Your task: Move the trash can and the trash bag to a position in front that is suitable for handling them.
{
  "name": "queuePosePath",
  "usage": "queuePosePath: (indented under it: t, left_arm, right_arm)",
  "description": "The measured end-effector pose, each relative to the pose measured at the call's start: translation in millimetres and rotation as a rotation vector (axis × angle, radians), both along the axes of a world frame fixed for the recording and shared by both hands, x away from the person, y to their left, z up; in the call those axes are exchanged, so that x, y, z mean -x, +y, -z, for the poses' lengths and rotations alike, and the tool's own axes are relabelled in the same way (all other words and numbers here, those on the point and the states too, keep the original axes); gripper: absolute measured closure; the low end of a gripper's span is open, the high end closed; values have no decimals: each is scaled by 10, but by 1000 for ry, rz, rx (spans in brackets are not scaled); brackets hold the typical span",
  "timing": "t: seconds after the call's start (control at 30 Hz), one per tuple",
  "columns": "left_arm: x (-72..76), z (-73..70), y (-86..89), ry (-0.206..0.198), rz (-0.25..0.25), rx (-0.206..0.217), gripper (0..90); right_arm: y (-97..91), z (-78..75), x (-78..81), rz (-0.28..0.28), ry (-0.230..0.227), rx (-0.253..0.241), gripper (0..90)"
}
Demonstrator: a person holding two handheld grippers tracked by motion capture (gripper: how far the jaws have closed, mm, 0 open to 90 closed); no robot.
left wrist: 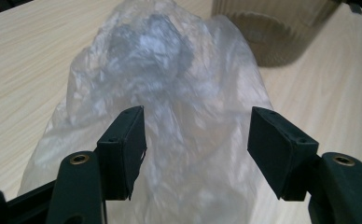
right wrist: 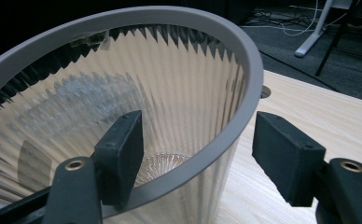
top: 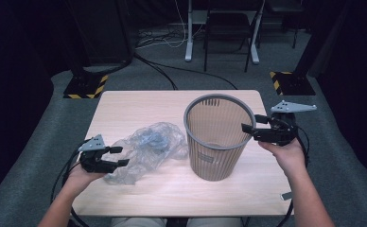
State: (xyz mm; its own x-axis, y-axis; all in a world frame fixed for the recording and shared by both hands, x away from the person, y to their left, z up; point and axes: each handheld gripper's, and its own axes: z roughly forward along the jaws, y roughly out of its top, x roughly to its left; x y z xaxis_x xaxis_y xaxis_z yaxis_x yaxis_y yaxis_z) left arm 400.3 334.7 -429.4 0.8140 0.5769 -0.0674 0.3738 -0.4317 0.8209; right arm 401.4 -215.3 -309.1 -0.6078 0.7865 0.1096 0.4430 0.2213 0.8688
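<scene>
Table of pale wood, with a bin standing up on it, right of the middle. Crumpled clear bag lying flat on the table, just left of the bin, close to its wall.

Left gripper low over the near end of the bag, pointing right. Jaws wide apart, bag lying under the gap, pads not pressing on it. Nothing held.

Right gripper at the right side of the bin rim, pointing left. One jaw inside the bin, one outside, rim in the gap between them. Jaws apart, not squeezing the rim. Nothing held.

Floor grey all around, with cables behind the table.
</scene>
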Motion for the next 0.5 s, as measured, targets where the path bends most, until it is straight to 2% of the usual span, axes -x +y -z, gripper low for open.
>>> queuePosePath:
  t: [0.13, 0.3, 0.5]
  left_arm:
    - [-202, 18, -224, -6, -60, 17, 342]
    - [-409, 81, -446, -18, -115, -29, 307]
    - [-594, 185, -584, 14, -129, -73, 301]
  right_arm:
    - [9, 24, -7, -1, 4, -18, 328]
    - [15, 31, -8, 8, 0, -19, 341]
    - [16, 28, -16, 13, 32, -33, 365]
